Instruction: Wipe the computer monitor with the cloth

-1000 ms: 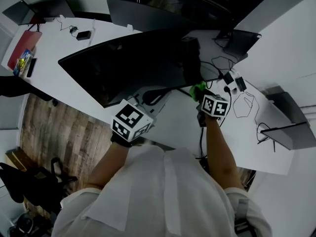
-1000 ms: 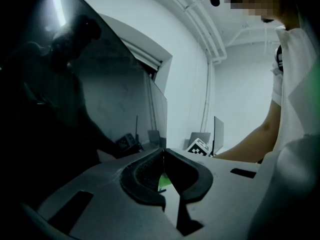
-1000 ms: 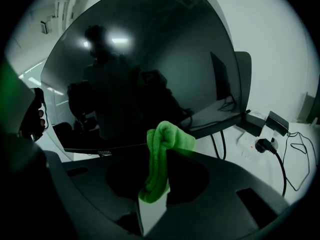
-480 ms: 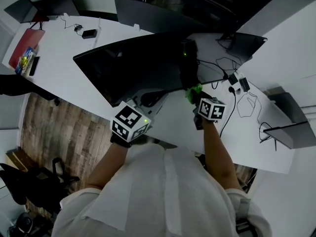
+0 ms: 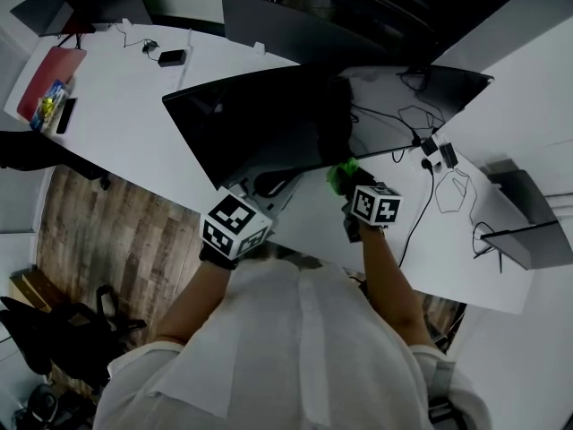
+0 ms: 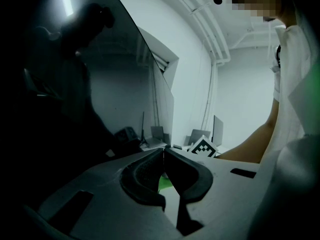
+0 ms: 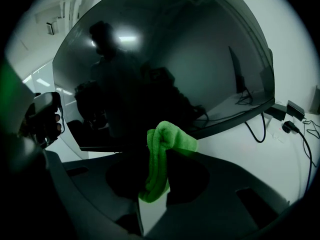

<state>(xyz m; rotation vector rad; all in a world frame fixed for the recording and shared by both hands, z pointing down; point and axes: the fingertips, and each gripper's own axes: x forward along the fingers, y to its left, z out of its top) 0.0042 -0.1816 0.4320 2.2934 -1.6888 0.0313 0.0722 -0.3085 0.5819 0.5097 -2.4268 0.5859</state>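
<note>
A wide dark monitor [image 5: 269,124] stands on the white desk [image 5: 125,124], its screen [image 7: 165,69] facing me and filling the right gripper view. My right gripper [image 5: 345,182] is shut on a bright green cloth [image 7: 162,156], which bunches up between its jaws just below the screen's lower edge. The green cloth [image 5: 341,176] shows in the head view ahead of the marker cube [image 5: 375,205]. My left gripper [image 6: 163,159] hangs near the monitor's lower left, jaws closed together with nothing between them. Its marker cube [image 5: 235,225] is by the monitor stand.
Black cables [image 5: 443,191] and small adapters [image 5: 437,155] lie on the desk at the right. A second dark screen [image 5: 286,30] stands behind the monitor. A red folder [image 5: 54,74] and small items lie at the far left. Wooden floor [image 5: 107,240] shows below the desk edge.
The right gripper with the green cloth has moved left along the monitor's lower edge. The left gripper has held about the same place. The head view has shifted, so the monitor sits further right.
</note>
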